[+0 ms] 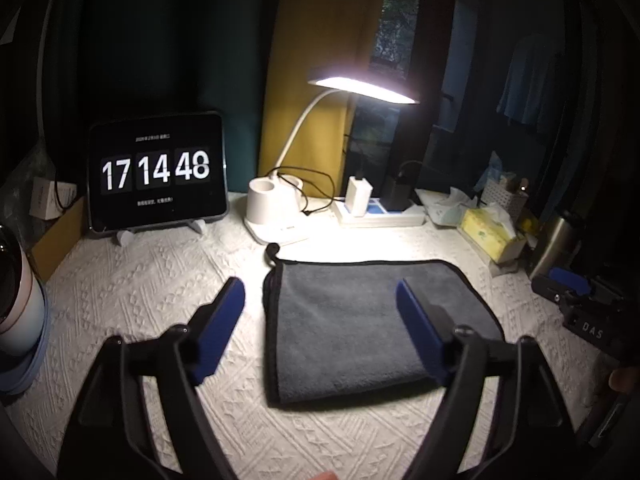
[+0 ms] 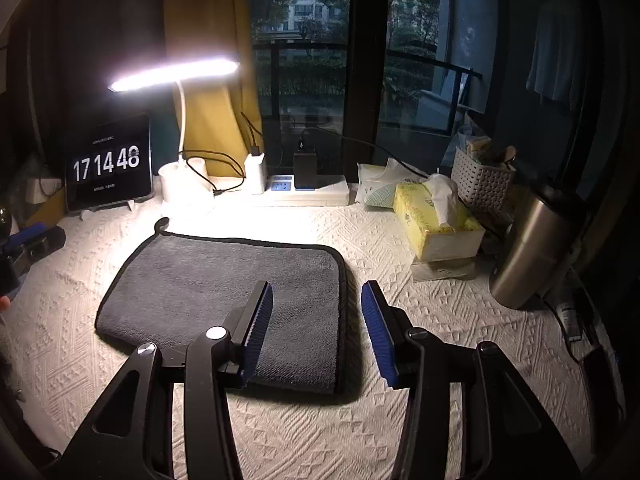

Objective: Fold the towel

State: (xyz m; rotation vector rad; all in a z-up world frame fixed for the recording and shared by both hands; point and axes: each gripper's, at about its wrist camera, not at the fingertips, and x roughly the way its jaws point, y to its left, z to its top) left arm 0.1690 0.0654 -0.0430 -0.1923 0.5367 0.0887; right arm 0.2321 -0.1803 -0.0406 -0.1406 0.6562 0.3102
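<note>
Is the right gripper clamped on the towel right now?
No: the right gripper is open, its blue pads spread apart above the gray towel's right edge, pinching nothing.

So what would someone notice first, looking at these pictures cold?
Probably the lit desk lamp glaring at the back of the table, with the tablet clock showing 17 14 48 to its left. Below the lamp a grey towel lies already folded on the white cloth, and the left gripper and right gripper hover over it, jaws open.

We see a lit desk lamp (image 2: 176, 70) over the white textured tablecloth (image 2: 360, 420), yellow curtain (image 2: 208, 20), dark window (image 2: 304, 40) facing buildings outside.
</note>
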